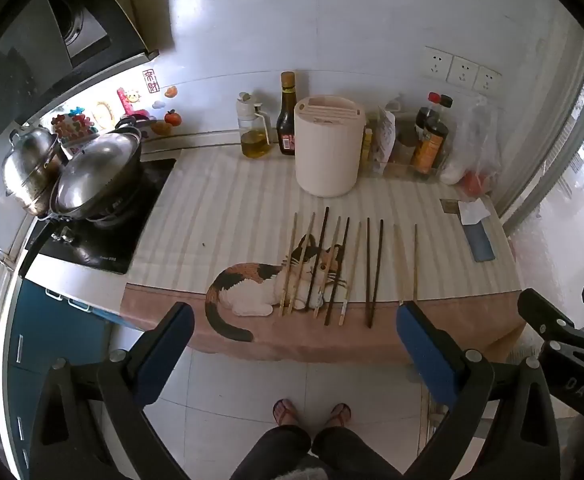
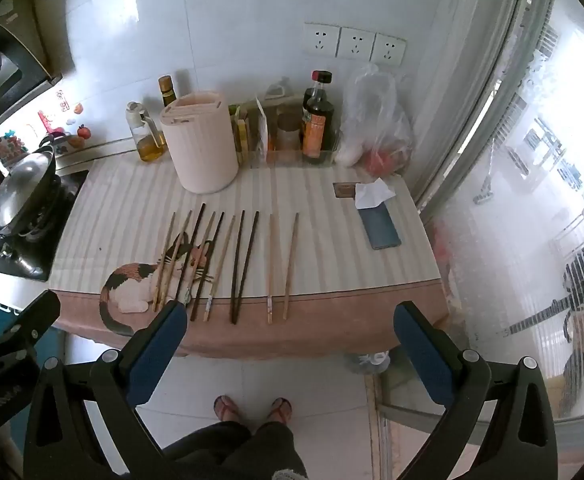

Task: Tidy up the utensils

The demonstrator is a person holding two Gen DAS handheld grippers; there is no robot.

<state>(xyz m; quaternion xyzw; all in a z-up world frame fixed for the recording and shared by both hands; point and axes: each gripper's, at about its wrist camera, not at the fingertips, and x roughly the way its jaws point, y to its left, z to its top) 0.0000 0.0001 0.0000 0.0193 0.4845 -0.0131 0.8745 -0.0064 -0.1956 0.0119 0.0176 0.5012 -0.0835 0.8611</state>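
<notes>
Several chopsticks (image 1: 332, 268), some pale wood and some dark, lie side by side on a striped mat with a cat picture (image 1: 252, 280). Behind them stands a cream round utensil holder (image 1: 329, 146) with slots in its top. My left gripper (image 1: 295, 308) hovers open over the counter's front edge, nothing between its blue pads. In the right wrist view the same chopsticks (image 2: 228, 264) and holder (image 2: 200, 146) show. My right gripper (image 2: 291, 307) is open and empty too, held short of the near ends. Each gripper appears at the other view's edge: the right gripper (image 1: 564, 296) and the left gripper (image 2: 20, 296).
A lidded wok (image 1: 96, 178) and a steel pot (image 1: 30, 168) sit on the stove at left. An oil bottle (image 1: 254, 132), sauce bottles (image 1: 428, 144) and a plastic bag (image 1: 472, 148) line the back wall. A phone (image 2: 380, 226) lies at right. A person's feet (image 1: 312, 412) stand below.
</notes>
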